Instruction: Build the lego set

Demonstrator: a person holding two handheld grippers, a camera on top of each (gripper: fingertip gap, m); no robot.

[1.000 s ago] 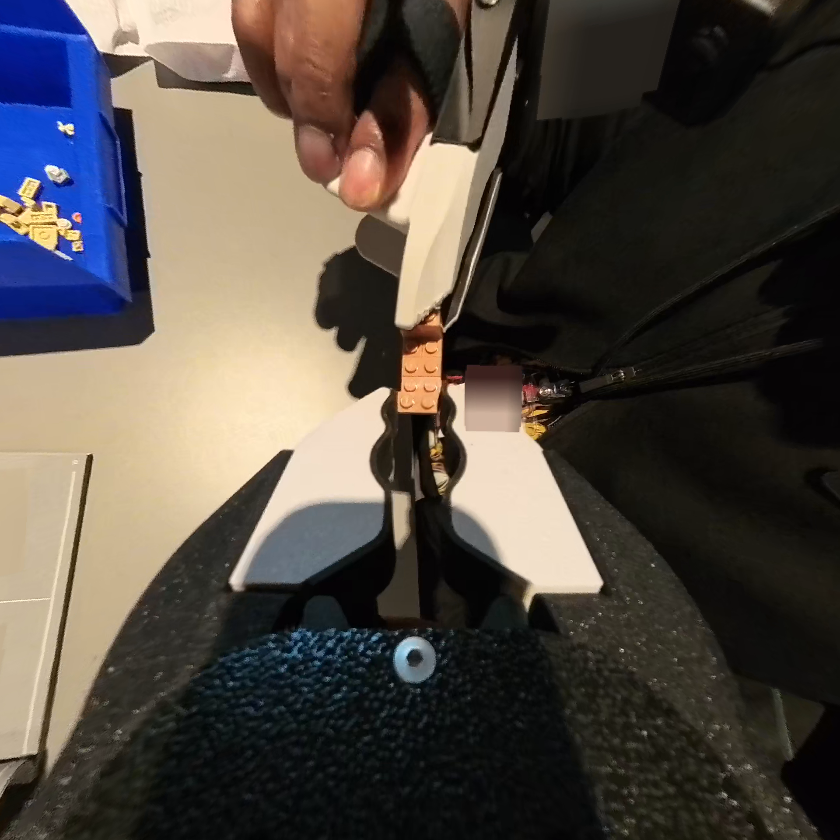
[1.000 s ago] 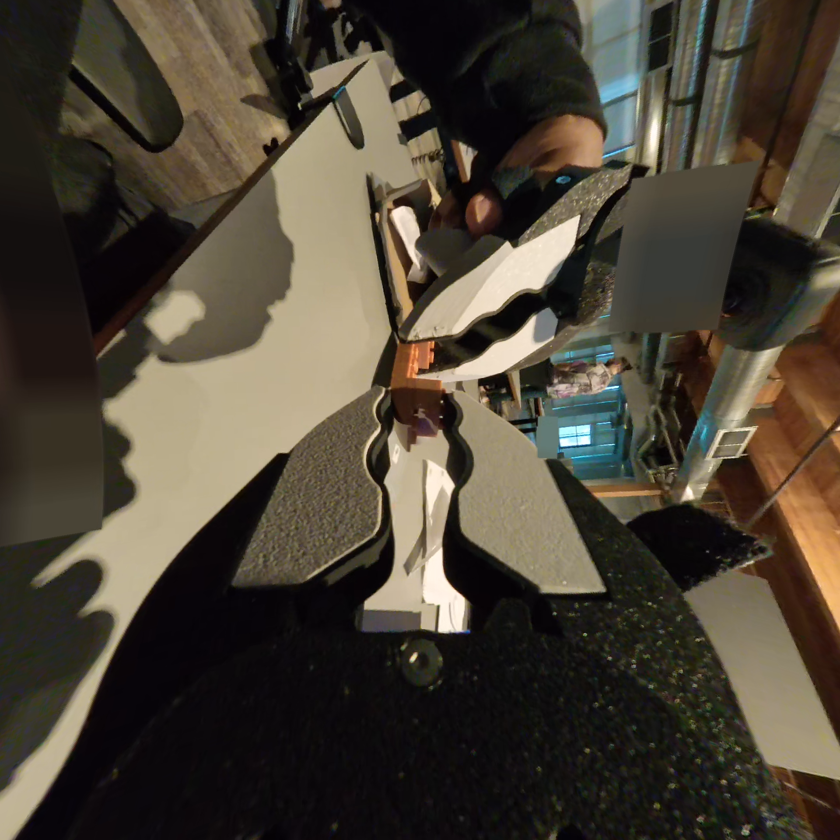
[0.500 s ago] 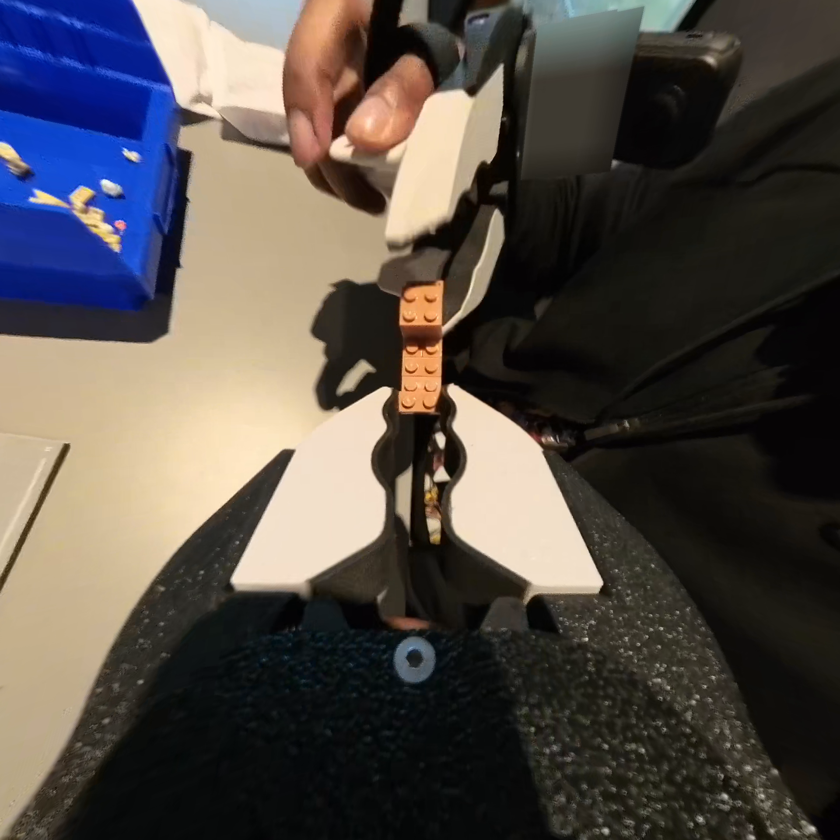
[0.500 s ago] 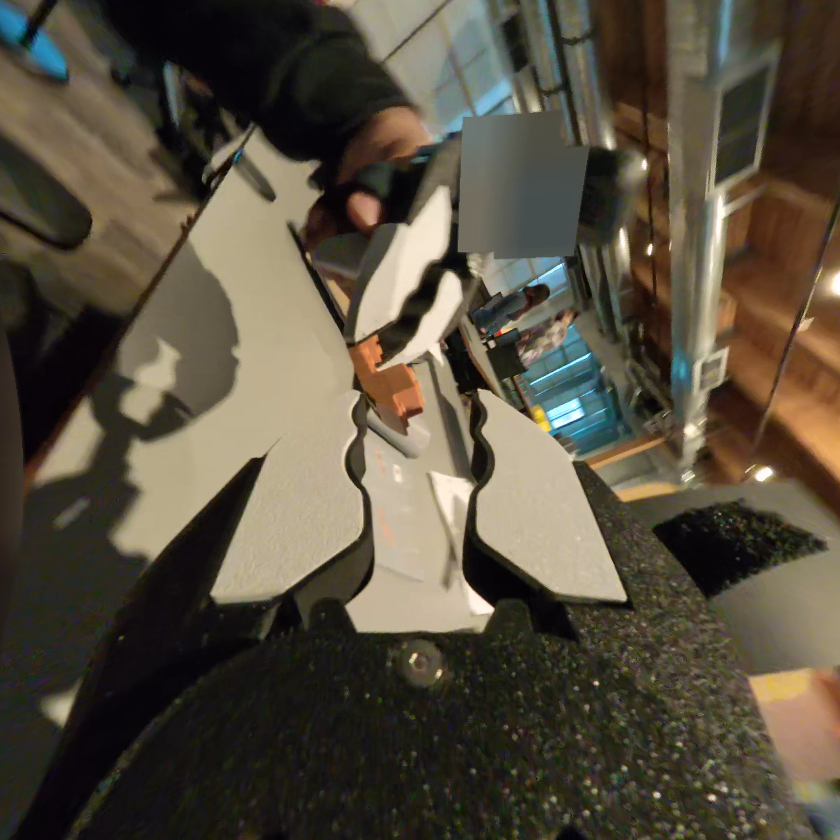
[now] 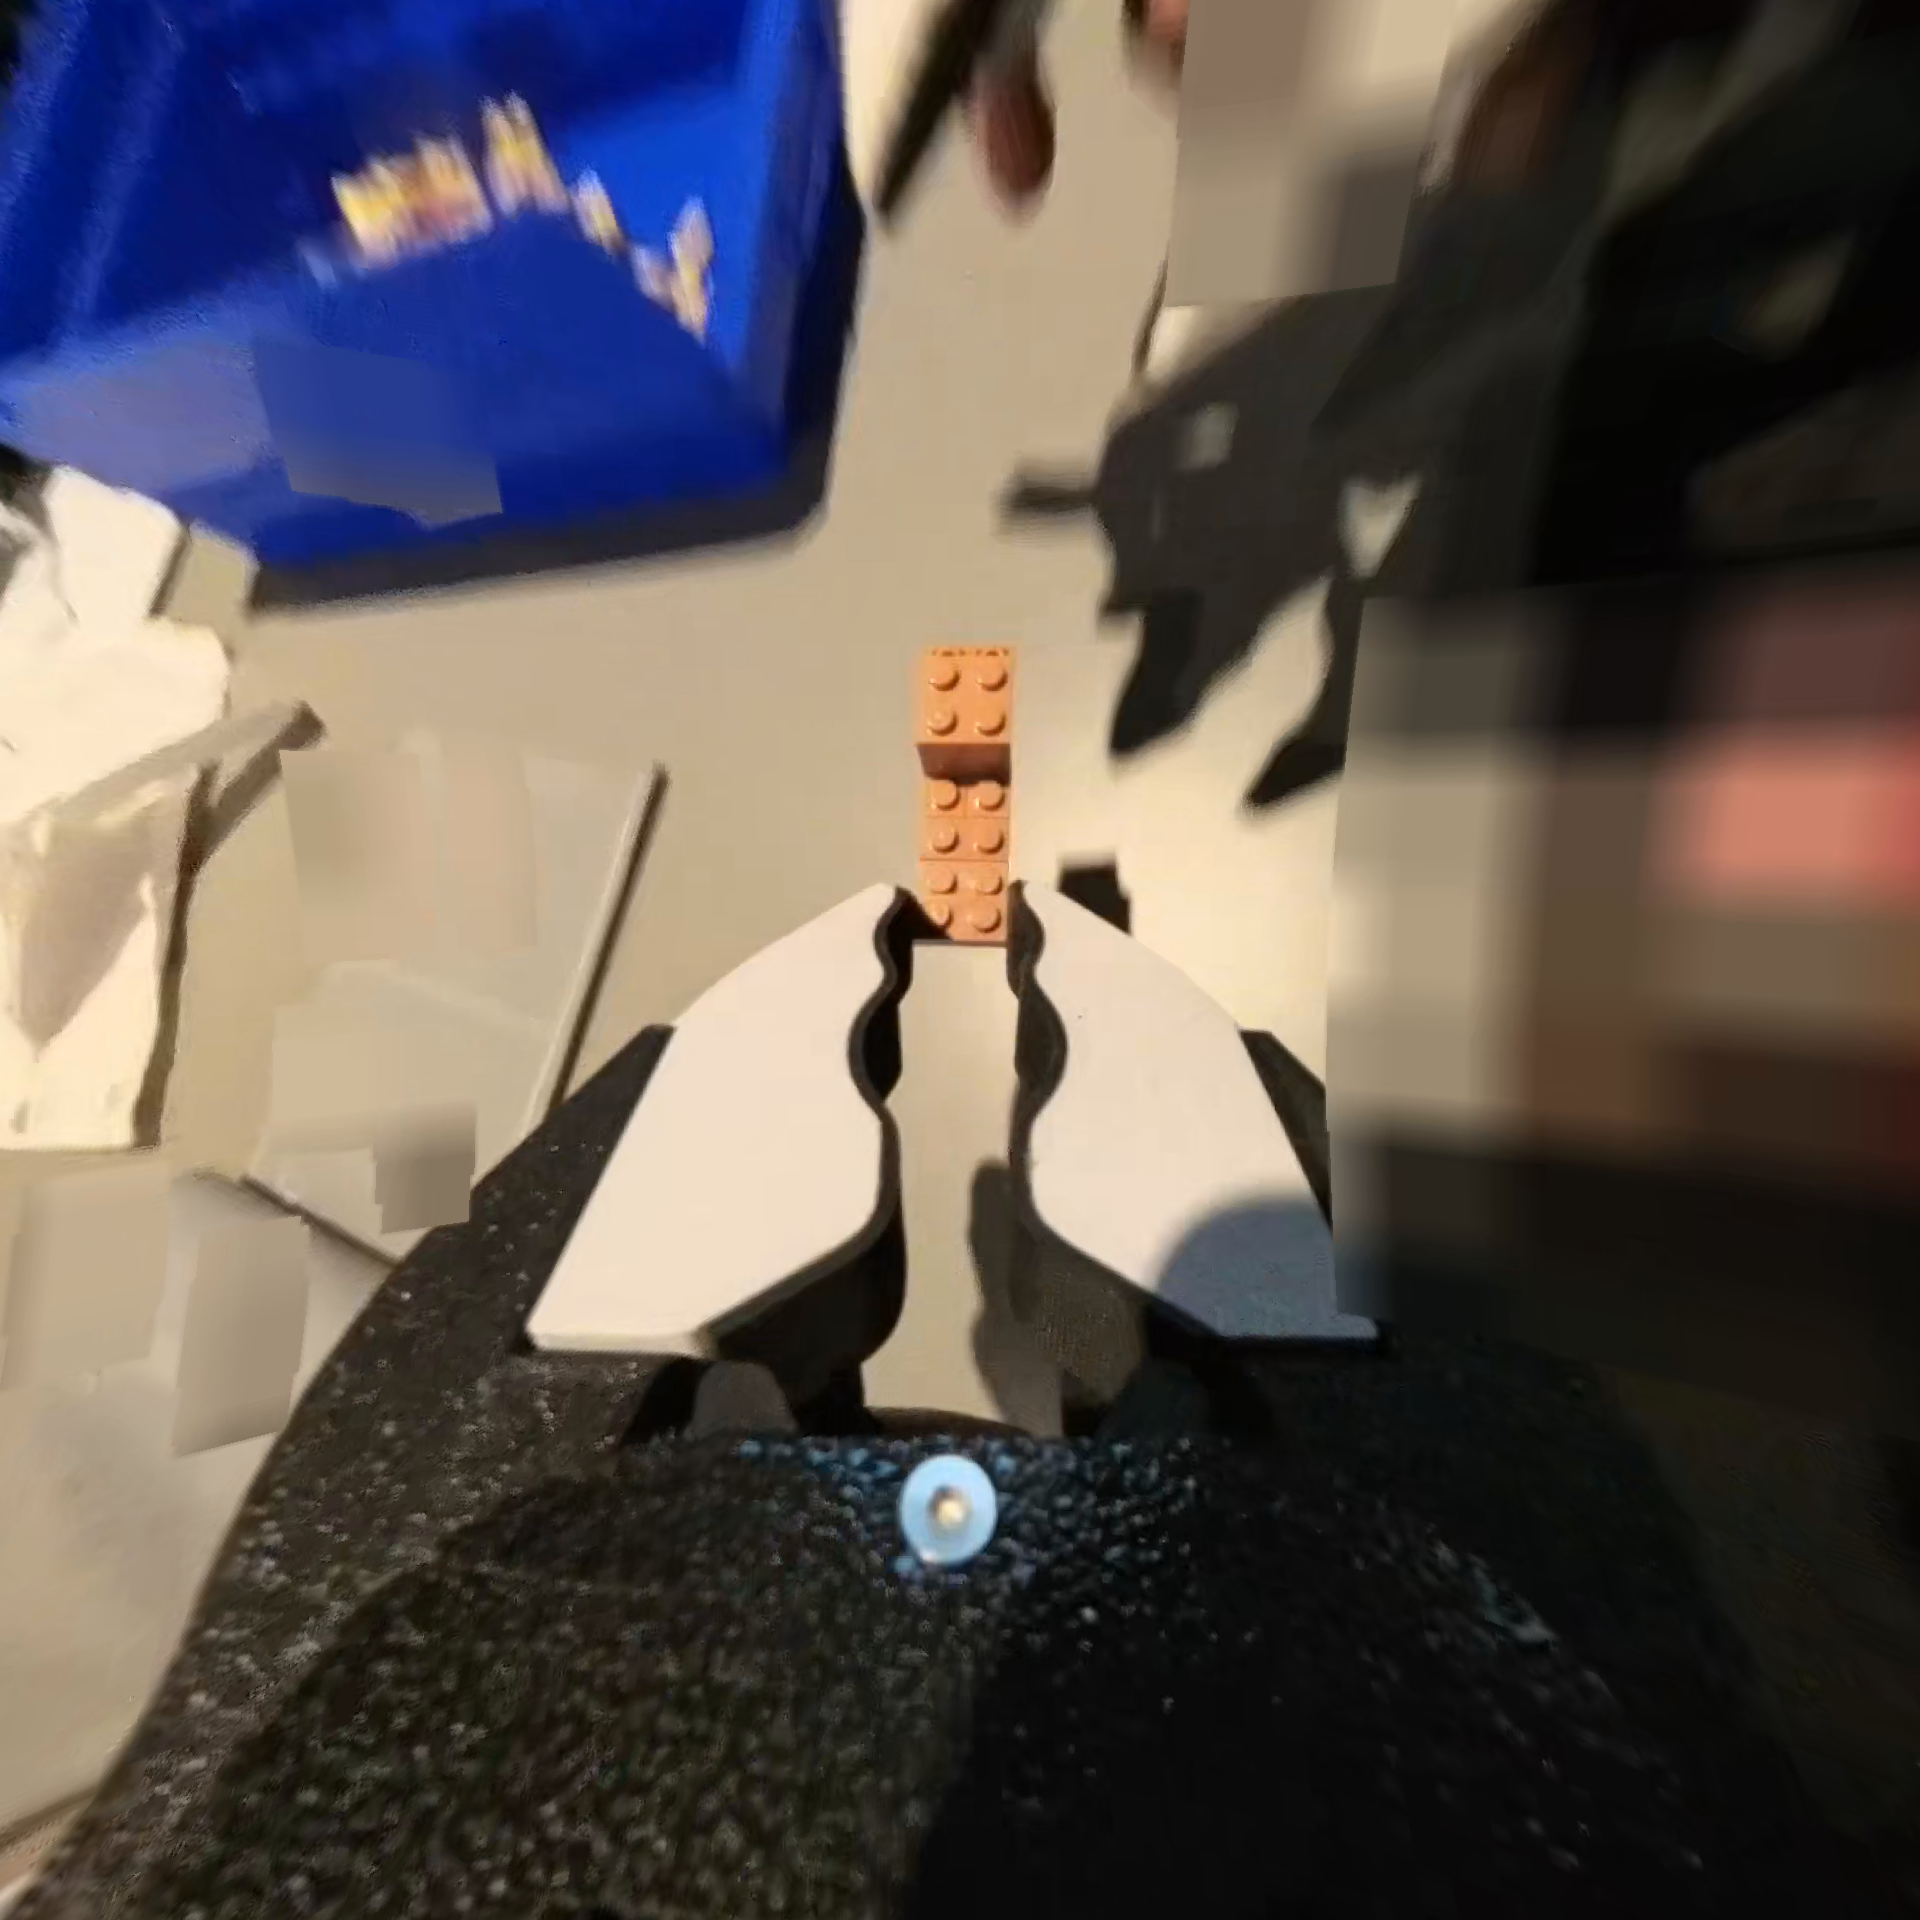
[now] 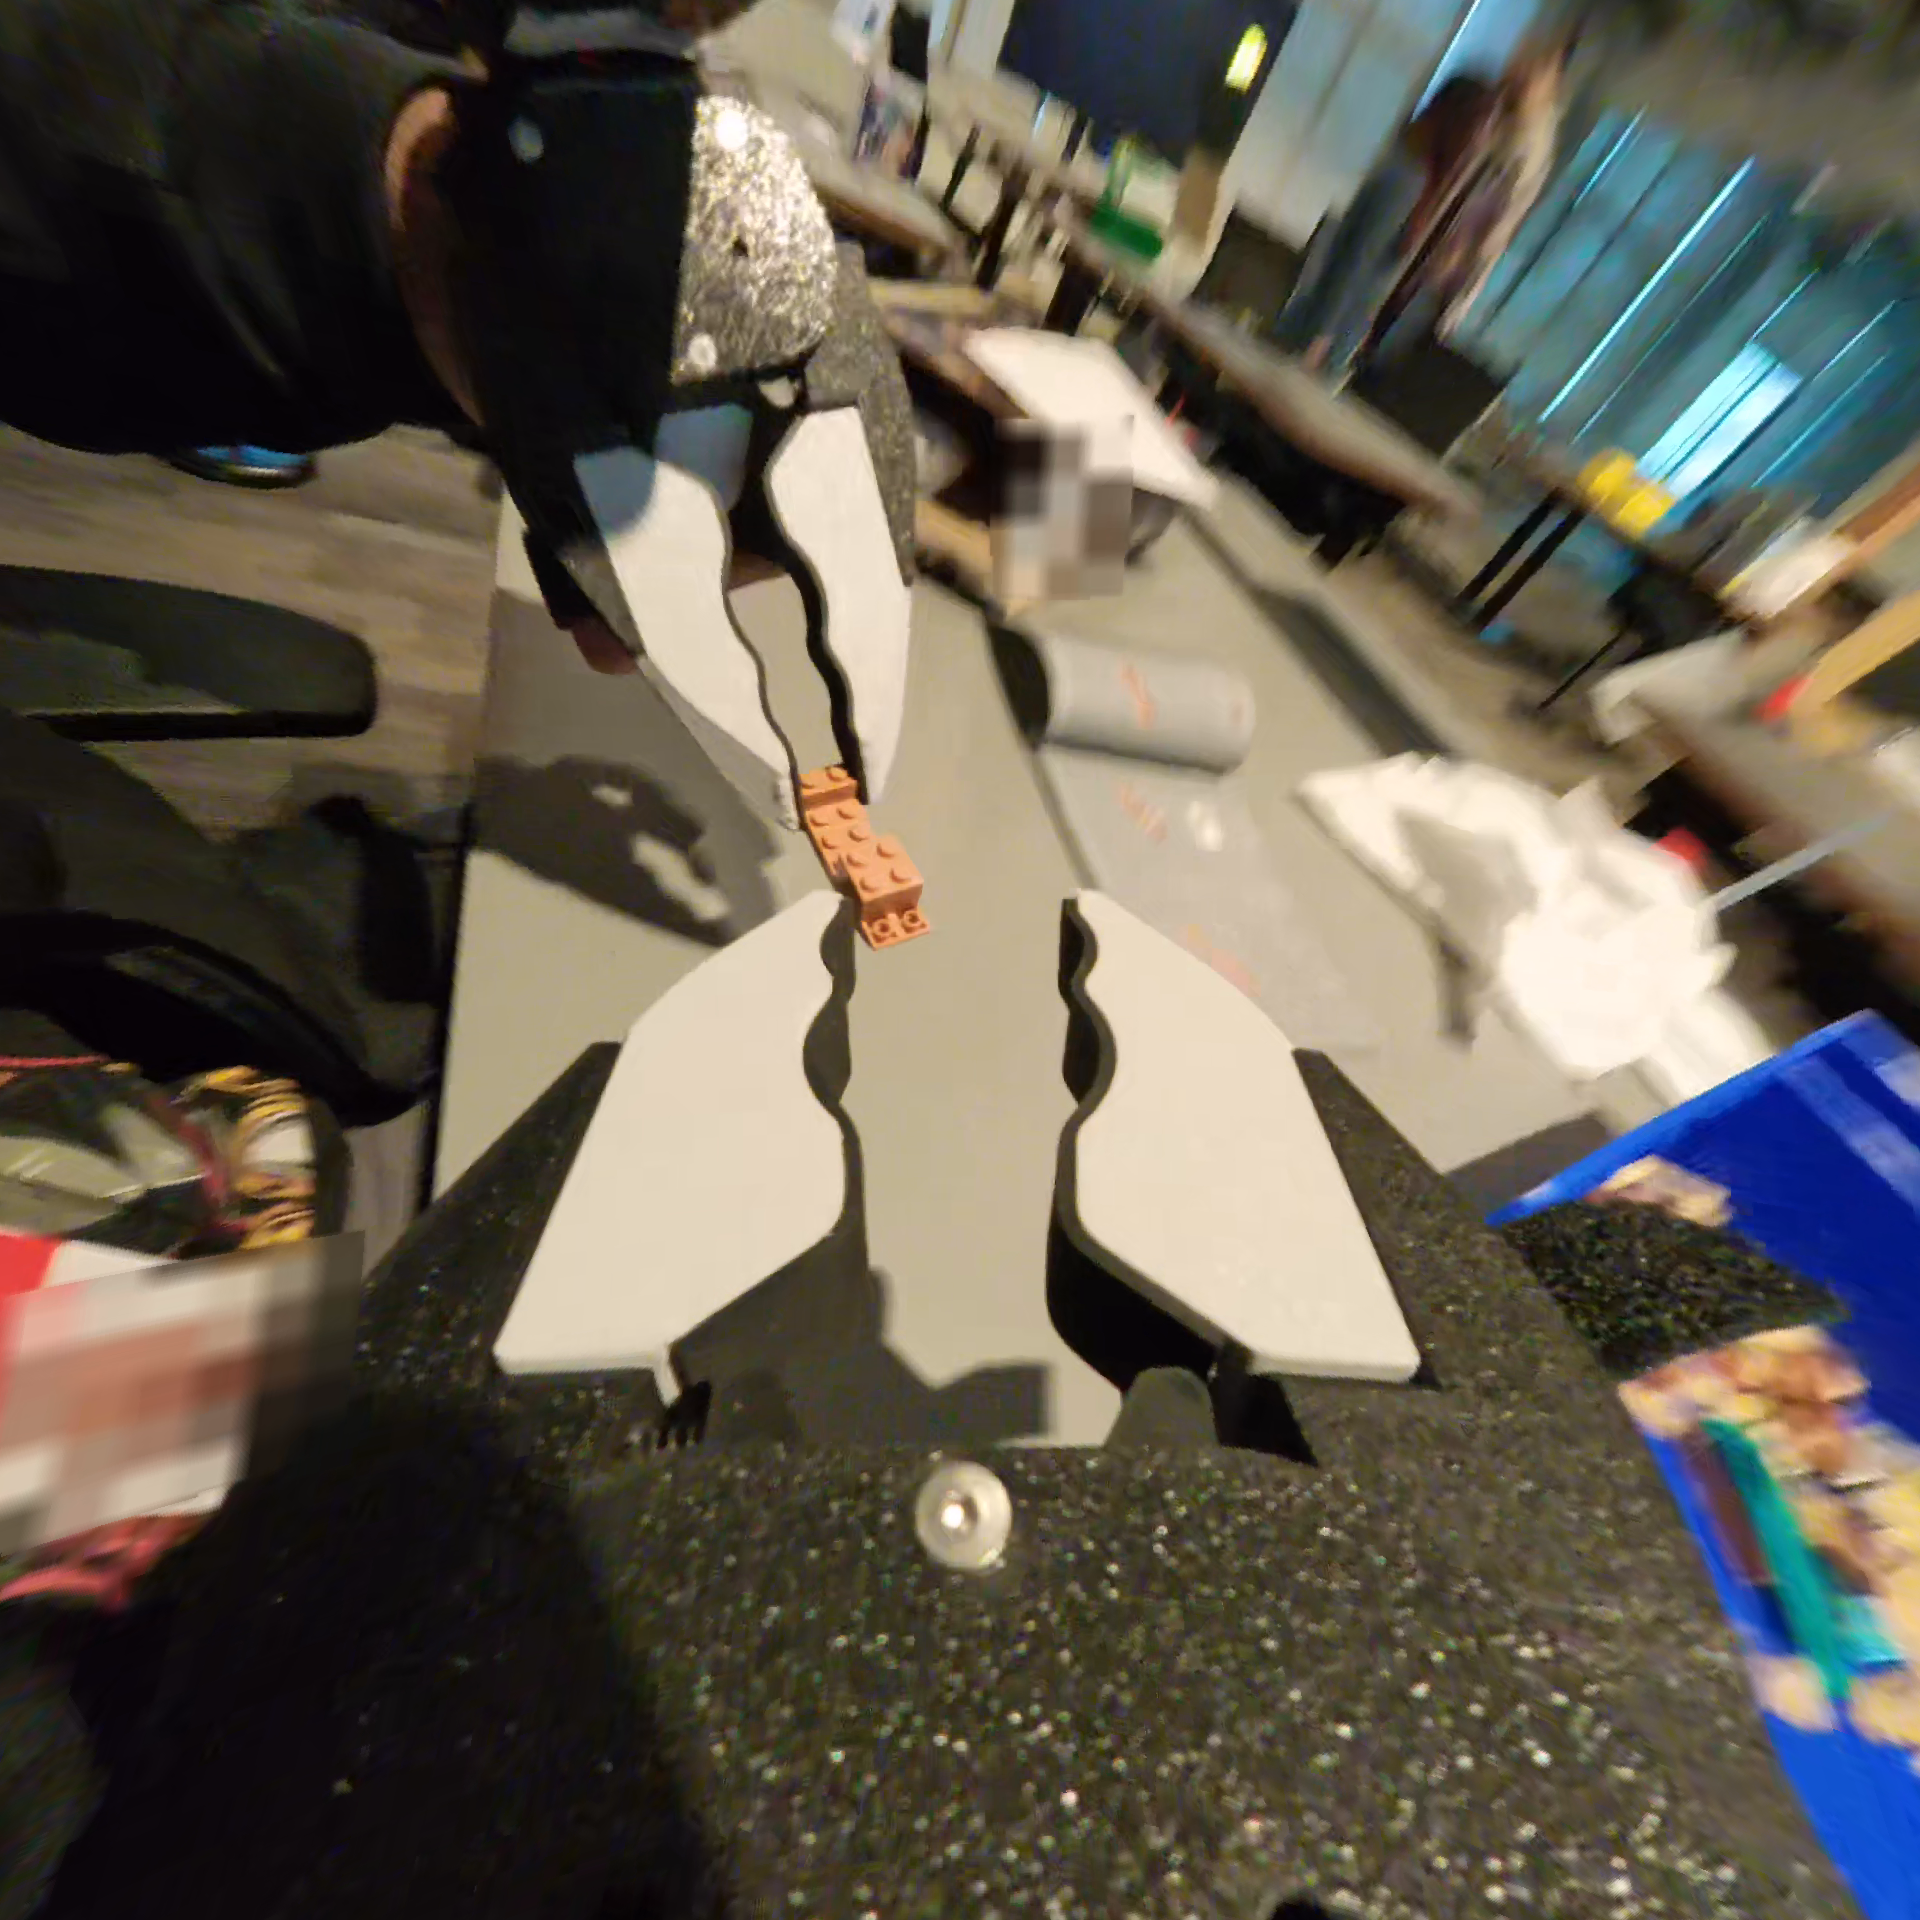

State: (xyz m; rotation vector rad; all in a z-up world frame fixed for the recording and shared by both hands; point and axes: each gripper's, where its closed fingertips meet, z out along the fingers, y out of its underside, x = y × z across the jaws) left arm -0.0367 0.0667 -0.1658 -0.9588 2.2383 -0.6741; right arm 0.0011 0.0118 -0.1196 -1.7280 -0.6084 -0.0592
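My left gripper [image 5: 964, 906] is shut on the near end of an orange brick assembly [image 5: 966, 790], a short strip of studded bricks with one brick stacked on its far end. It holds the assembly above the grey table [image 5: 727, 623]. In the right wrist view the same assembly [image 6: 860, 854] hangs from the left gripper's fingertips [image 6: 826, 774]. My right gripper [image 6: 951, 914] is open and empty, with the assembly's free end just ahead of its left fingertip.
A blue parts tray [image 5: 416, 260] with small yellow pieces stands at the far left, and shows at the right edge of the right wrist view [image 6: 1787, 1299]. Crumpled white plastic bags [image 5: 94, 790] [image 6: 1507, 914] lie on the table. A grey roll [image 6: 1143, 717] lies farther back. The grippers' ends are close to 8 cm from one another.
My right gripper has opened, let go of the assembly and drawn back from it. My left gripper still holds the assembly and has swung toward the blue tray.
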